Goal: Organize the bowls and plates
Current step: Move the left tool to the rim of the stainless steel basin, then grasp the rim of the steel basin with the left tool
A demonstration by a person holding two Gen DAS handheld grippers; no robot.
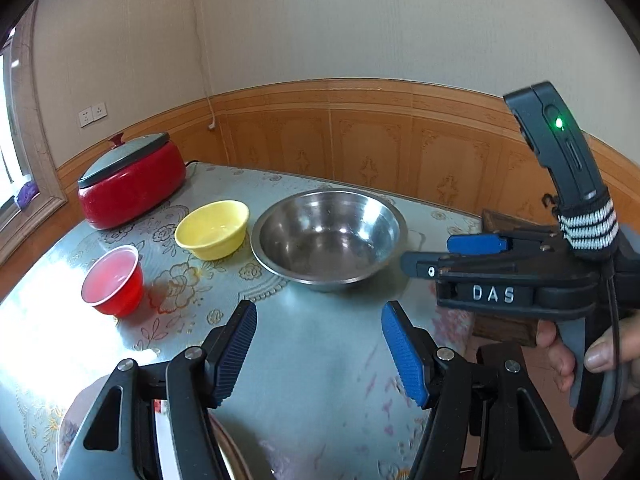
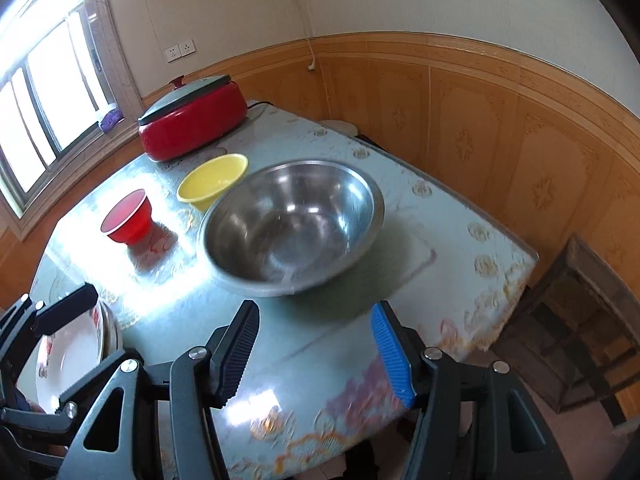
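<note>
Bowls stand in a row on the surface (image 1: 320,360), which wears a pale floral cloth: a steel bowl (image 1: 328,236) with nothing in it, a yellow bowl (image 1: 213,229) just beside it on its left, also bare inside, and a small red bowl (image 1: 114,280) further left, apart from the yellow one. Behind them near the wall sits a red cooker (image 1: 132,186) with a grey lid on it. White plates (image 2: 72,360) lie stacked at the near left edge of the surface, seen from the right wrist view.

Left gripper (image 1: 318,354) hangs over bare cloth short of the steel bowl, angled down, jaws apart with nothing between them. Right gripper (image 2: 314,354) likewise tilts down toward the steel bowl, jaws apart and holding nothing. A hand (image 1: 592,356) grasps the right gripper's handle.
</note>
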